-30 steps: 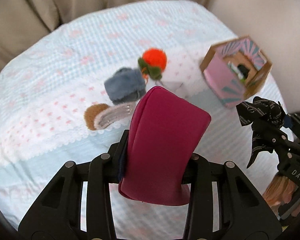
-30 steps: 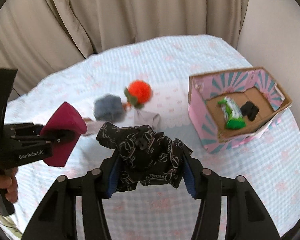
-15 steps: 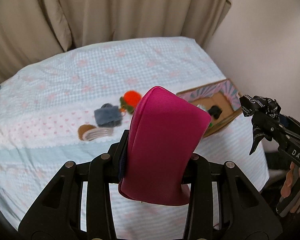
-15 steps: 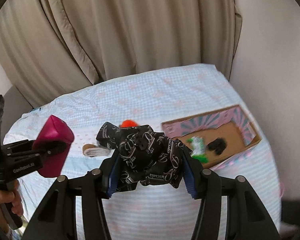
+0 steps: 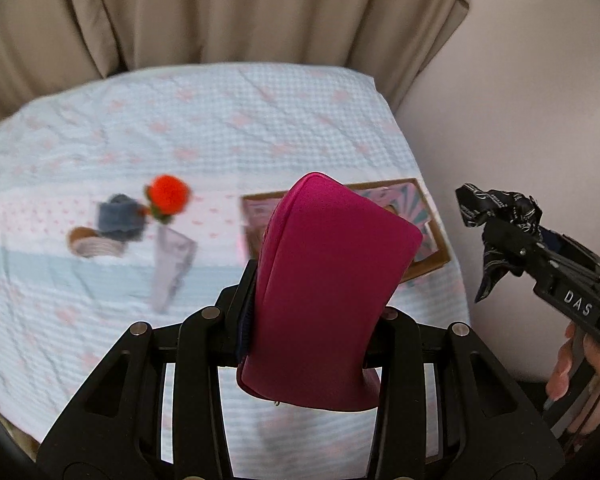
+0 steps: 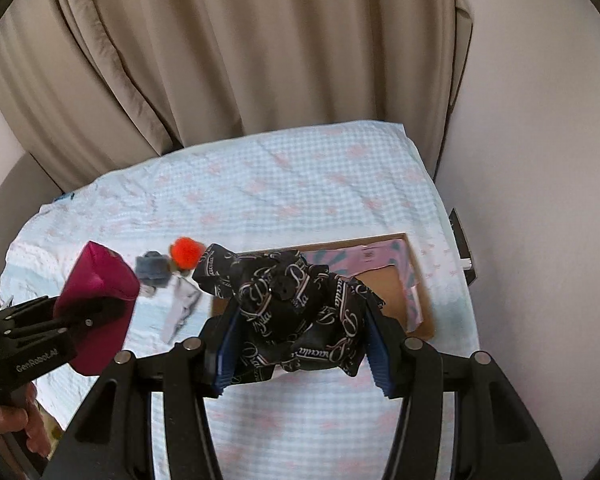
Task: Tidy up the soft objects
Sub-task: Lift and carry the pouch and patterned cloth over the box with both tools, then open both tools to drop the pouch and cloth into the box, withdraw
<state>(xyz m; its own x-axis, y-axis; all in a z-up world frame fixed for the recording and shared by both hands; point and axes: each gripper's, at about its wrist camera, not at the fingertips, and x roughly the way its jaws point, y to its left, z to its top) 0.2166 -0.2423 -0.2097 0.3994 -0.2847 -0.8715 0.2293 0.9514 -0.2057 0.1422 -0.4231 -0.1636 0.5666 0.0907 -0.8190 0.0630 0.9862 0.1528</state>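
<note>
My left gripper (image 5: 312, 312) is shut on a magenta pouch (image 5: 324, 288), which stands up between its fingers high above the bed. The same magenta pouch (image 6: 96, 300) shows at the left of the right wrist view. My right gripper (image 6: 300, 340) is shut on a black scarf with white lettering (image 6: 296, 312); that black scarf (image 5: 496, 216) hangs at the right of the left wrist view. An open pink cardboard box (image 6: 400, 276) lies on the bed below both, partly hidden by the pouch and the scarf.
On the light blue bedspread (image 5: 220, 128) lie an orange pompom (image 5: 168, 196), a grey-blue fuzzy item (image 5: 118, 220), a brown-edged clip (image 5: 92, 242) and a pale folded cloth (image 5: 168, 268). Beige curtains (image 6: 260, 48) hang behind. A wall (image 6: 540, 160) runs along the right.
Both grippers rose and drew back from the bed, carrying the pouch and the scarf. The bed and box now look smaller and farther below, and the box has shifted toward under the grippers.
</note>
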